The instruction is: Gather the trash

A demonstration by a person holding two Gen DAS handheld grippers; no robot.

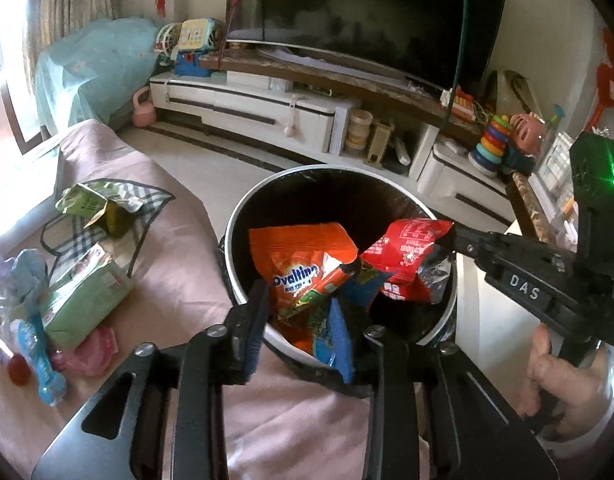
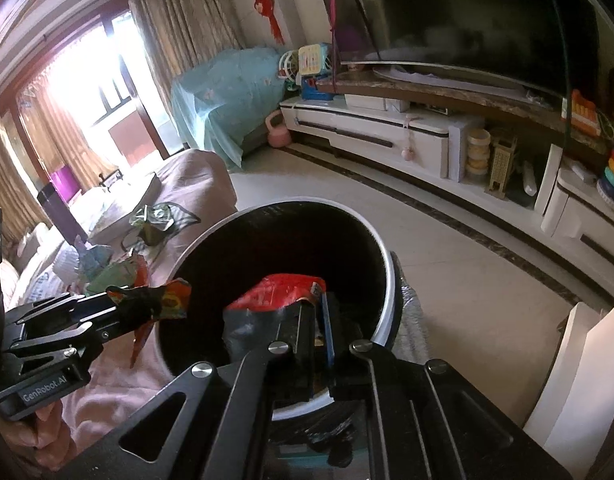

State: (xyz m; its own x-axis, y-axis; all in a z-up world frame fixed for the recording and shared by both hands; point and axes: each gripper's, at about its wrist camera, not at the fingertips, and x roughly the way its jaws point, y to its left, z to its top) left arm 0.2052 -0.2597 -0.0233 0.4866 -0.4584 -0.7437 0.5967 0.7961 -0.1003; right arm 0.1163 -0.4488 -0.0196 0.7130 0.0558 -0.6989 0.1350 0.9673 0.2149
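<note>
- Orange Ovaltine wrapper (image 1: 307, 268) between the parted left gripper (image 1: 303, 320) fingers, over the bin (image 1: 243, 216), long axis pointing away.
- Right gripper (image 2: 317, 320) clamps the red wrapper (image 2: 275, 292) (lower part hidden).

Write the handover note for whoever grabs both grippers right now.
Left gripper: over the trash bin, jaws parted, orange Ovaltine wrapper between them, not visibly pinched.
Right gripper: shut on the red wrapper, held above the bin opening.
Done: both wrappers brought to the bin.
Left: let both wrappers drop in, then clear the pink-covered table: green carton, torn green carton, blue packet, pink wrapper and small bits beside them.
</note>
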